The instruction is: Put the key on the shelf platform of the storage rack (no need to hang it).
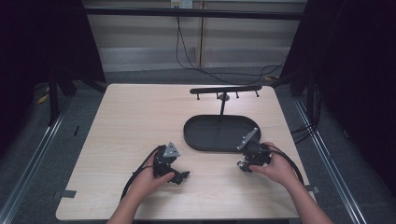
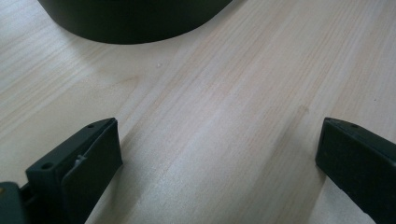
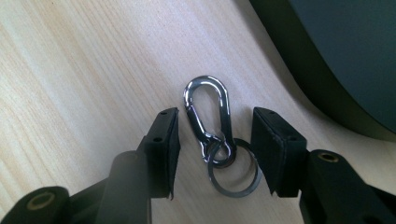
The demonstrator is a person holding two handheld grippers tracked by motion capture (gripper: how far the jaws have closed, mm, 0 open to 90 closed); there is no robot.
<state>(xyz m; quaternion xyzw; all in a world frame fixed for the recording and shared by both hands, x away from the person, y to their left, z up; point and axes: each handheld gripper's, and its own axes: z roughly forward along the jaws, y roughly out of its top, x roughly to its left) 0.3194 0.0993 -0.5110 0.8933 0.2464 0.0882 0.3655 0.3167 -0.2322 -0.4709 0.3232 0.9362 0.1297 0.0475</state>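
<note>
Carabiner (image 3: 207,114) with its key ring (image 3: 233,175) lies flat on the worktop (image 1: 135,121) between my right claw's (image 3: 215,140) parted jaws, beside the black oval tray (image 1: 196,140). Light, stiff, slick steel, I judge; grip across its long sides. My left claw (image 2: 219,163) gapes over bare wood.

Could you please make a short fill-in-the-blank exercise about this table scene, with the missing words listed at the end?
1. The carabiner lies between the jaws of the ____ gripper.
2. A key ring is attached to the carabiner, and both lie on the ____ table.
3. The oval tray is ____ in colour.
4. The left gripper has its jaws ____ over bare table.

Missing words: right; wooden; black; open
</note>
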